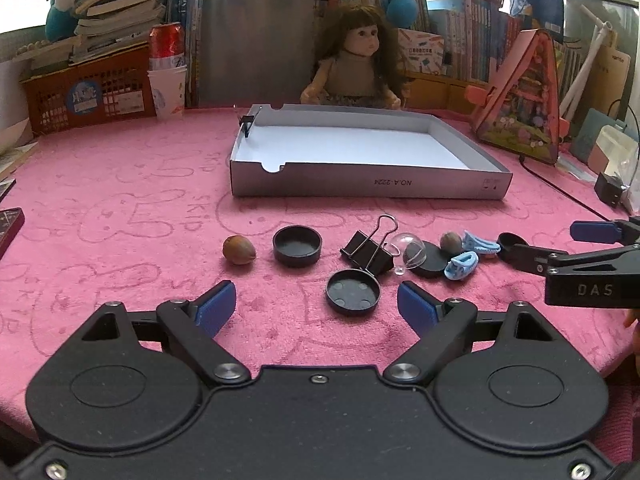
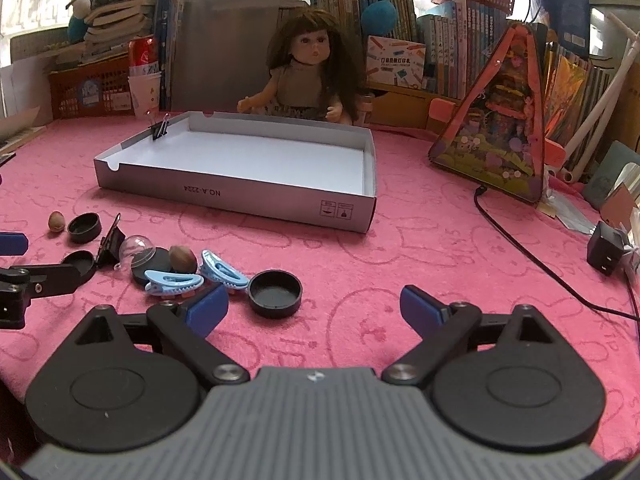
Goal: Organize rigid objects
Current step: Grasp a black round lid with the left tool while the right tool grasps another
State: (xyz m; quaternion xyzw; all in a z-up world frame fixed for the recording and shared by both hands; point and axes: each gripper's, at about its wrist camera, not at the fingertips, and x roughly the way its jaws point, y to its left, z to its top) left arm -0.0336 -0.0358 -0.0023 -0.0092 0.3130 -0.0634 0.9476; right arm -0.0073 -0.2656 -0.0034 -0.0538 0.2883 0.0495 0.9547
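— Nuts first: how many on the pink cloth (image 1: 120, 184)?

— Two. One nut (image 1: 239, 250) lies alone at the left end of the row, the other nut (image 1: 451, 242) sits at the right among the blue clips.

— And the black caps?

— Four round ones that I can count: an open cap (image 1: 297, 245) beside the left nut, a shallow cap (image 1: 352, 292) nearest the left gripper (image 1: 316, 306), a flat disc (image 1: 430, 264) under the clear dome (image 1: 408, 249), and one more cap (image 2: 275, 293) over by the right gripper (image 2: 314, 306).

— Clips?

— Two pale blue hair clips (image 1: 462, 266), lying just beside each other. One big binder clip (image 1: 368, 250) in the row, and a small binder clip (image 1: 246, 122) pinched onto the rim of the grey tray (image 1: 360, 190), which stands farther back.

— How do the grippers stand?

— Both have their jaws spread wide, holding nothing. The shallow cap lies just ahead of the left one, between its fingers' line; the right one has its cap just ahead, toward its left finger, the hair clips close beside that.
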